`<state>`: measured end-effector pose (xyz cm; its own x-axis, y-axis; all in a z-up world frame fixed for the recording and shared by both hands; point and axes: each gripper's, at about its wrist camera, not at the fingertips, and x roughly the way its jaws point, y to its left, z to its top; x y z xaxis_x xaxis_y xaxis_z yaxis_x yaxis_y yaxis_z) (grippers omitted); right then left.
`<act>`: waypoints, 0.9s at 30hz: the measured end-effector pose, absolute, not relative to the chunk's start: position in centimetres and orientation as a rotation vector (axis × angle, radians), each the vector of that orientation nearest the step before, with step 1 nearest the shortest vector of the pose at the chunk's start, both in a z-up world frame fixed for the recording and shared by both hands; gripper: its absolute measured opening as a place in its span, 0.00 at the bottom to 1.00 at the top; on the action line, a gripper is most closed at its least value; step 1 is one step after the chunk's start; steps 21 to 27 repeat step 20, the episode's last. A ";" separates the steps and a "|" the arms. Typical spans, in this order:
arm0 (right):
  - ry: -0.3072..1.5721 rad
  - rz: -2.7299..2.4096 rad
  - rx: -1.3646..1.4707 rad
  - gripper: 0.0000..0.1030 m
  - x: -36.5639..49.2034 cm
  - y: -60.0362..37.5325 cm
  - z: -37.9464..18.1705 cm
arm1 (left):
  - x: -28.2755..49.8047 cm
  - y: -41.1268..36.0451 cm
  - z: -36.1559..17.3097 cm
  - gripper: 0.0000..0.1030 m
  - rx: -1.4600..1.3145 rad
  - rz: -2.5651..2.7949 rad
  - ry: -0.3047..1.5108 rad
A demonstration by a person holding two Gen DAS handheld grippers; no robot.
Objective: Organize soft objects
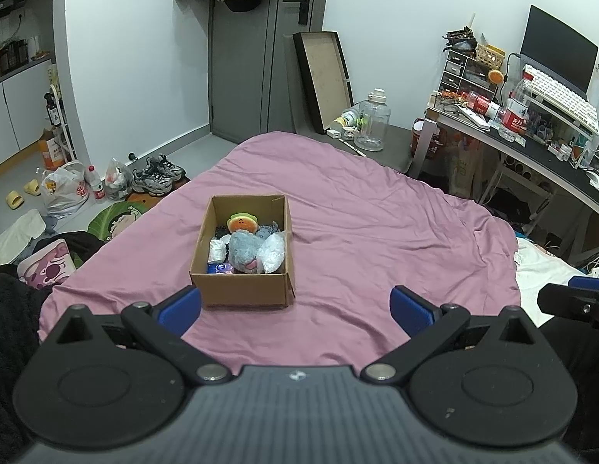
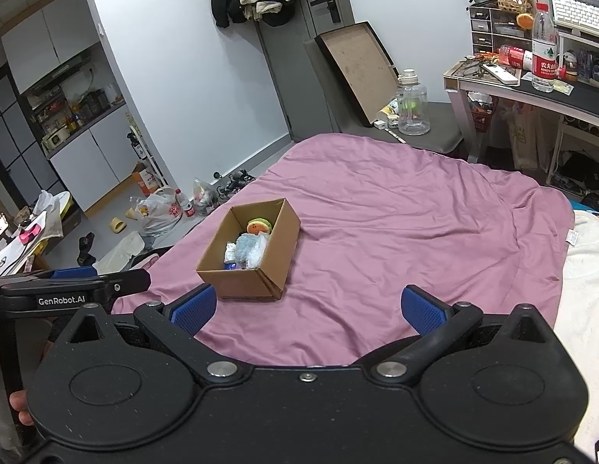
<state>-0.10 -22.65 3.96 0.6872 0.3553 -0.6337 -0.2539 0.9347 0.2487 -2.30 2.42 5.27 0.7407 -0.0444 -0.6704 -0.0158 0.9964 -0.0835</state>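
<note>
A brown cardboard box (image 1: 243, 288) sits on the pink bedspread (image 1: 376, 216). Inside lie a grey plush toy (image 1: 243, 251), an orange and green plush (image 1: 242, 223), a clear plastic bag (image 1: 274, 253), a white roll and a blue packet. My left gripper (image 1: 295, 309) is open and empty, just in front of the box. In the right wrist view the box (image 2: 245, 278) lies ahead and to the left of my right gripper (image 2: 309, 309), which is open and empty above the bedspread (image 2: 415, 224). The left gripper also shows at the left edge of that view (image 2: 67, 284).
A desk (image 1: 531, 147) with a keyboard, bottles and clutter stands at the right. A chair with a large water jug (image 1: 371, 121) is beyond the bed. Shoes, bags and slippers lie on the floor at the left. A white blanket (image 2: 585, 290) lies right of the bedspread.
</note>
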 end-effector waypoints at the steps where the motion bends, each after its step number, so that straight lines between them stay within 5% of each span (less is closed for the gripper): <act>1: 0.738 0.341 0.144 1.00 -0.1 -22.6 4.0 | -2.3 2.4 5.3 1.00 -0.088 -0.017 0.738; 27: 0.725 0.341 0.142 1.00 -0.4 -22.7 3.8 | -0.9 2.2 4.1 1.00 -0.114 -0.027 0.743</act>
